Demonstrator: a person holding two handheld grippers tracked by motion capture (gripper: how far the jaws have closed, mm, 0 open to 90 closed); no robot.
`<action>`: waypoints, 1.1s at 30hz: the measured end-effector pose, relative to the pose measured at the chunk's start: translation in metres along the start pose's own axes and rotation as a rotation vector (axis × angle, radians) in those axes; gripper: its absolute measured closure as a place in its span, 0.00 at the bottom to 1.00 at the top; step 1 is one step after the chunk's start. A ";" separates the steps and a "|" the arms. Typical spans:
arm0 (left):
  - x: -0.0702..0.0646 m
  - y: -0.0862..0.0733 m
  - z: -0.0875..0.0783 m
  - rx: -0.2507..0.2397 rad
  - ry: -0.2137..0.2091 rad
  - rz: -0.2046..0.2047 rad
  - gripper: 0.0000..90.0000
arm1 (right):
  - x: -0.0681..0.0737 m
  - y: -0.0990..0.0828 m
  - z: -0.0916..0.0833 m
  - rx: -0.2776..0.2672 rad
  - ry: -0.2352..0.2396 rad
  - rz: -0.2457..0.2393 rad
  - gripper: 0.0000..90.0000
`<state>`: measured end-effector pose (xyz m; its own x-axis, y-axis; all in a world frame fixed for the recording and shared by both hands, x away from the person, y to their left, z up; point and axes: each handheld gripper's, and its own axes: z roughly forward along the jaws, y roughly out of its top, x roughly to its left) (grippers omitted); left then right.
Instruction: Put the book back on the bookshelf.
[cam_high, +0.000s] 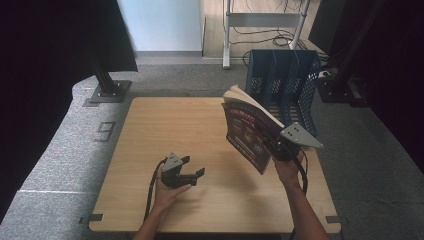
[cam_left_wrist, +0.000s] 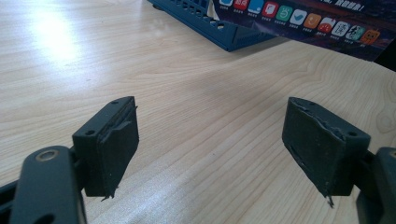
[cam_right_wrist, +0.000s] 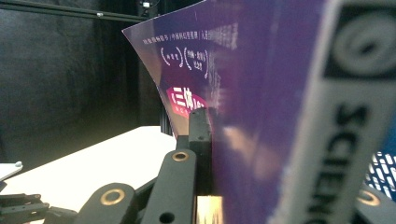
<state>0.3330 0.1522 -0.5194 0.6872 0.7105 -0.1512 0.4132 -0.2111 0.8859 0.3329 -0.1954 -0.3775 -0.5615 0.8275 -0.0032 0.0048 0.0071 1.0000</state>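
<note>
Right gripper (cam_high: 281, 150) clamped on the lower edge of a purple-covered book (cam_high: 248, 134), held tilted above the right part of the desk (cam_high: 165, 125), just in front of the blue file rack (cam_high: 285, 85). Left gripper (cam_high: 192, 167) rests on the desk, jaws wide apart, nothing between them.

We have bare table (cam_high: 150, 130) on our left and middle to move through; blue file rack (cam_high: 285, 85) blocks the far right corner, raised book (cam_high: 250, 132) just before it.
</note>
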 end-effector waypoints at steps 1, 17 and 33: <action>0.000 0.000 0.000 0.000 0.000 0.000 0.21 | 0.000 0.000 0.000 0.000 0.000 0.000 0.91; 0.000 -0.001 0.000 0.005 0.001 -0.005 0.21 | -0.011 0.009 0.000 -0.007 -0.038 0.005 0.91; -0.001 -0.001 0.001 0.015 -0.001 0.000 0.21 | -0.022 0.022 0.001 -0.015 -0.076 0.007 0.91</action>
<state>0.3324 0.1513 -0.5208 0.6876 0.7099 -0.1521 0.4226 -0.2211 0.8789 0.3463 -0.2128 -0.3558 -0.4967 0.8679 0.0041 -0.0040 -0.0070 1.0000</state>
